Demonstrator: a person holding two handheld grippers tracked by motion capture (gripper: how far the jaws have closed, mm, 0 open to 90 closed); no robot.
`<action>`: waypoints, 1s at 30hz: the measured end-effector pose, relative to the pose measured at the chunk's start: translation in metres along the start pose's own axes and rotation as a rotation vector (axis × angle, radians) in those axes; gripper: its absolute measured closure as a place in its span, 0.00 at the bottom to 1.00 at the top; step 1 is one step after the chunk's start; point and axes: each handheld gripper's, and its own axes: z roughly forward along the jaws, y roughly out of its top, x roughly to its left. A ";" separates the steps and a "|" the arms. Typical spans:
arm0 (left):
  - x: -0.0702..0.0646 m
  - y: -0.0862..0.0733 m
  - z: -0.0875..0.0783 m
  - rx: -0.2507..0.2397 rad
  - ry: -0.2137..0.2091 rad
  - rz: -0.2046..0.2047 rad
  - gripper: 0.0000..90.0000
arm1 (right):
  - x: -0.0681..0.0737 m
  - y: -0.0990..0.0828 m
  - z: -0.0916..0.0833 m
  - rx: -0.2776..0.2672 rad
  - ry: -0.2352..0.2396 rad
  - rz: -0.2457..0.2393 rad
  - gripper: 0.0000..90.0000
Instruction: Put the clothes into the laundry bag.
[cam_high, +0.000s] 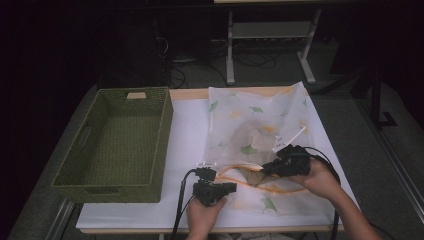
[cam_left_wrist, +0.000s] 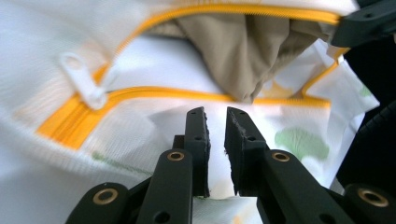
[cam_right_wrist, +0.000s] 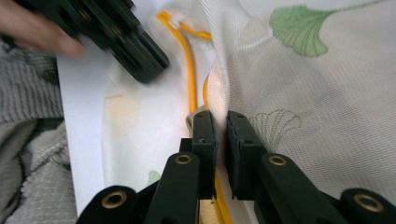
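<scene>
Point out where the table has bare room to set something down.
A bare white strip runs between the basket and the mesh bag, widest at the far end. The basket's floor is bare too. Crowded: the near edge at the bag's zipper, where the left claw and right claw work.

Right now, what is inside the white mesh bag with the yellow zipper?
Through the open yellow zipper of the mesh bag, a folded beige cloth shows at the mouth. Deeper in, only a dim shape shows through the mesh; what else is there is covered.

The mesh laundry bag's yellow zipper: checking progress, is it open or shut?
Open: the white mesh laundry bag's yellow zipper gapes, beige cloth showing through.
</scene>
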 end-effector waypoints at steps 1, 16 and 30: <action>0.002 -0.001 -0.004 0.004 0.005 -0.002 0.87 | -0.001 -0.002 0.005 0.020 -0.002 0.000 0.89; 0.021 -0.017 -0.049 -0.012 0.039 -0.015 0.78 | -0.001 -0.011 0.019 0.141 0.025 -0.004 0.94; 0.032 -0.021 -0.058 -0.019 0.011 -0.060 0.57 | -0.004 -0.018 0.005 0.085 0.033 0.000 0.95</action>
